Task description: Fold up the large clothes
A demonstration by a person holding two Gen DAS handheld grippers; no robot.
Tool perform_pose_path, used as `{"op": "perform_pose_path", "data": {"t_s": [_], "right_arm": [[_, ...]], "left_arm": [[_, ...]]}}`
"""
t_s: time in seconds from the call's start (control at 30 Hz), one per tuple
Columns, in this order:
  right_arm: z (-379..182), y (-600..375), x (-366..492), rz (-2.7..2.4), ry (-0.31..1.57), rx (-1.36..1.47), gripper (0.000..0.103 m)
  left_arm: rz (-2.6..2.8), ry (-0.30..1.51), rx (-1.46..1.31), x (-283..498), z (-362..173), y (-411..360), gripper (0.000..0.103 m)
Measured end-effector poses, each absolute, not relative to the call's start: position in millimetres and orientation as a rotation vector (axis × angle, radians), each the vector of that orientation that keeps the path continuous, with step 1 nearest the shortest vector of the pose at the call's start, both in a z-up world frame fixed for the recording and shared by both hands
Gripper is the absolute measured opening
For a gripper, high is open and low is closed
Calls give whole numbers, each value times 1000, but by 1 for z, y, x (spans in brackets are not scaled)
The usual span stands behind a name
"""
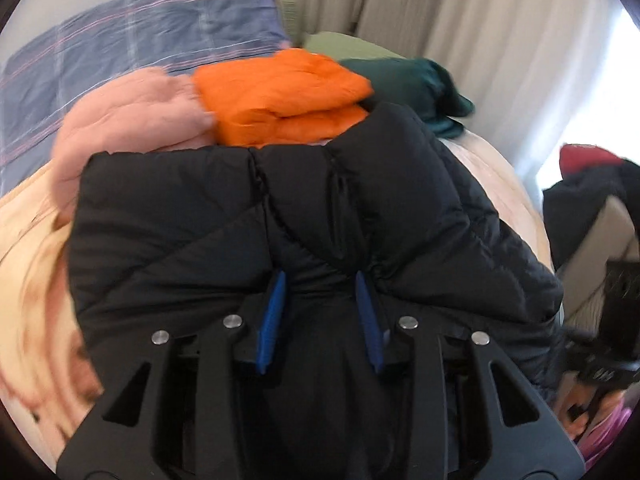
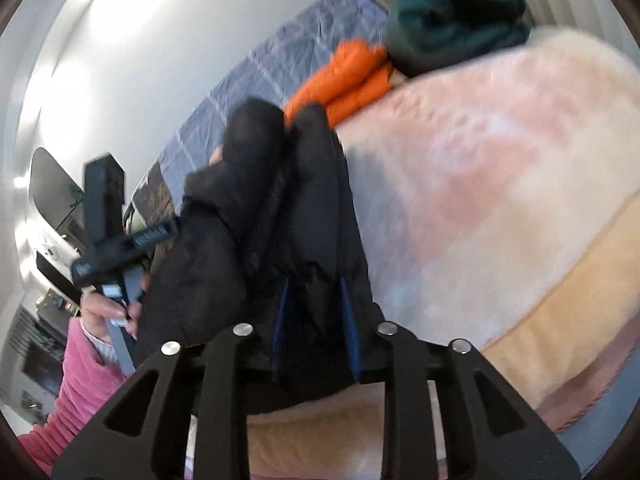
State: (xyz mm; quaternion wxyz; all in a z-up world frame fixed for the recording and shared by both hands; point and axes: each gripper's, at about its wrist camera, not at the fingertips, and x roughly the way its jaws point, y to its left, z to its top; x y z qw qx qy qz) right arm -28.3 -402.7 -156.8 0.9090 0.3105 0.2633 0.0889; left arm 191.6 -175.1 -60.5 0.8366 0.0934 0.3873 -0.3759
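A black quilted puffer jacket (image 1: pixel 280 220) is held up over the bed. My left gripper (image 1: pixel 320 280) is shut on a fold of it, blue fingers (image 1: pixel 274 316) pinching the fabric. My right gripper (image 2: pixel 314 288) is shut on another edge of the same jacket (image 2: pixel 280 200), which hangs bunched between both grippers. The left gripper's body and the hand holding it show in the right wrist view (image 2: pixel 112 240).
Folded orange (image 1: pixel 280 96), pink (image 1: pixel 132 120) and dark green (image 1: pixel 408 84) garments lie at the far side of the bed. A pink-and-cream blanket (image 2: pixel 480 160) covers the bed. A blue plaid pillow (image 1: pixel 120 60) leans on the wall. Curtains (image 1: pixel 460 20) hang behind.
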Motion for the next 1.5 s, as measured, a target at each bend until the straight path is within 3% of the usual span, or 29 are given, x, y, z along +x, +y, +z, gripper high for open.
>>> {"op": "perform_pose_path", "data": {"t_s": [0.23, 0.43, 0.5, 0.57, 0.73, 0.83, 0.97, 1.23, 1.5], "right_arm": [[-133, -385, -43, 231, 424, 558, 29], [-120, -370, -36, 273, 362, 482, 31], [-115, -368, -35, 273, 353, 452, 37], [-111, -367, -36, 275, 337, 440, 56], [-114, -354, -25, 264, 372, 366, 56], [-138, -350, 2, 90, 523, 283, 45], [-182, -370, 21, 96, 649, 455, 45], [-193, -371, 21, 115, 638, 449, 45], [-160, -373, -4, 73, 569, 379, 54]], "left_arm": [[-696, 743, 457, 177, -79, -213, 38], [-676, 699, 486, 175, -89, -207, 39], [-682, 700, 474, 177, -90, -208, 39], [-687, 702, 462, 177, -90, -207, 39], [-687, 701, 457, 176, -92, -206, 39], [-686, 698, 452, 176, -93, -204, 39], [-714, 702, 410, 183, -95, -199, 40], [-722, 694, 380, 185, -103, -196, 40], [-698, 668, 408, 181, -103, -198, 40]]}}
